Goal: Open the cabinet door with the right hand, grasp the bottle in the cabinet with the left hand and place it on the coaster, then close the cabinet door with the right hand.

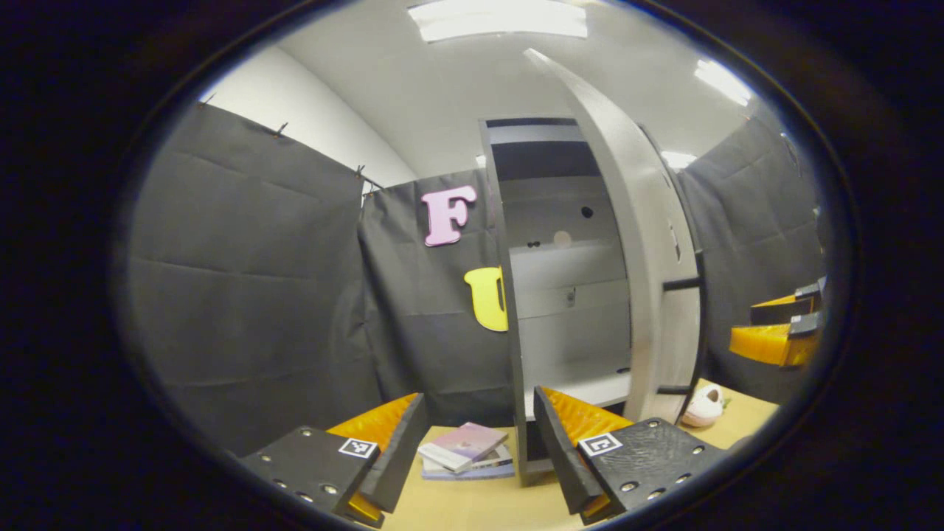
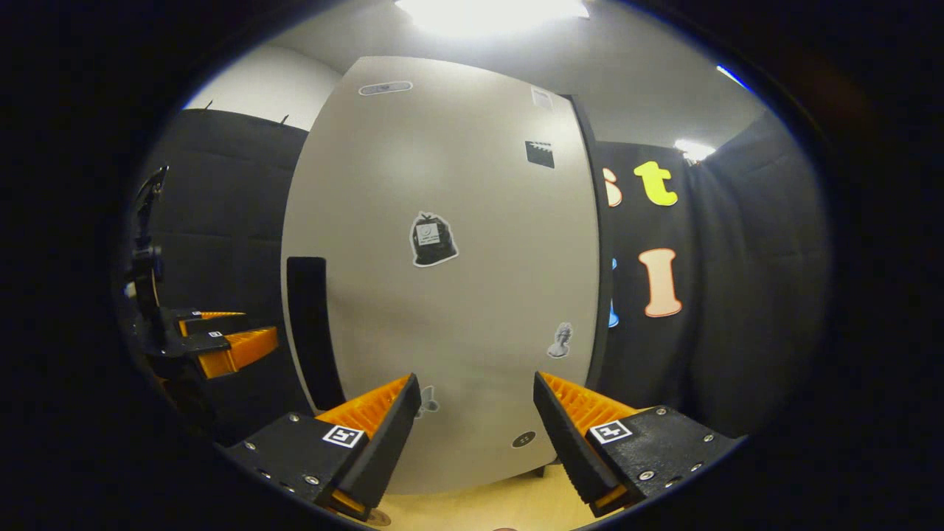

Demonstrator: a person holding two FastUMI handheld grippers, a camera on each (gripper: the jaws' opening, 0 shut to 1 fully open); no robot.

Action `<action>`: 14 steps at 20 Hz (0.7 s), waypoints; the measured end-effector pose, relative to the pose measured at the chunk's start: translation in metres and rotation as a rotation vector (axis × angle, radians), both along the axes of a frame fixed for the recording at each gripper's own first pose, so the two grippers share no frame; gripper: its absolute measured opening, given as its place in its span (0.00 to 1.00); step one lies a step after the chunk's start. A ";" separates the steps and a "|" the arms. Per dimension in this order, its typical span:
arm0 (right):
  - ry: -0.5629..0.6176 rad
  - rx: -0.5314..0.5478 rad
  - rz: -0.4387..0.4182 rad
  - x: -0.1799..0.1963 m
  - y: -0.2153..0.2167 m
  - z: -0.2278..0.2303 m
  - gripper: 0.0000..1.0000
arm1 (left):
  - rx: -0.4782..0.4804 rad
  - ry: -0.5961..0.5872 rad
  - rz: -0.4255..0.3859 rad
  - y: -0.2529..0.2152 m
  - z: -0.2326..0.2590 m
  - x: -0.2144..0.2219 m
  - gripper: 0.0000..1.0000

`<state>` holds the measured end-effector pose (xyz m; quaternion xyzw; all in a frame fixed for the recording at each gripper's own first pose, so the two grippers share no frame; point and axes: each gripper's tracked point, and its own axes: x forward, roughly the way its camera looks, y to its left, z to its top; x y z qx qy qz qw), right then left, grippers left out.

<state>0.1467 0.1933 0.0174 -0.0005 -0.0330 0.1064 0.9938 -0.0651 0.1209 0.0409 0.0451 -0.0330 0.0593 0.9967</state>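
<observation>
Your cabinet door (image 1: 649, 295) stands swung out, seen edge-on in the left gripper view, with the cabinet (image 1: 568, 295) open behind it. Pale shelves and the back panel show there, but you cannot make out the bottle on any of them; it is either out of sight or too small to tell. No coaster can be picked out either.

Your left gripper (image 1: 479, 435) hangs with its jaws spread wide and nothing between them, aimed just left of the cabinet's front edge. Below it, a small stack of books (image 1: 468, 451) lies on the table (image 1: 472, 509) beside the cabinet's foot, and a soft pale toy (image 1: 702, 405) sits past the door toward the table's right edge.

Your right gripper (image 2: 478, 420) is also wide open and empty, facing the outer face of the door, which carries a few stickers and a dark handle strip (image 2: 313, 332) near its left edge. It holds nothing and does not touch the door.

The step now looks like the reach for the bottle. Swing the left gripper rightward so it points into the opening, keep the jaws wide, find the bottle before committing, and keep clear of the door edge. Hold the right gripper back so the door stays put
</observation>
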 end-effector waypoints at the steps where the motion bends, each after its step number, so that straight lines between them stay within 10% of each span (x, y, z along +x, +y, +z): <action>1: -0.014 0.007 -0.060 0.007 -0.005 0.005 0.91 | 0.032 0.002 0.025 0.000 0.011 0.000 0.83; 14: -0.016 0.033 -0.187 0.012 -0.013 0.008 0.95 | -0.035 -0.077 -0.170 -0.124 0.063 0.006 0.89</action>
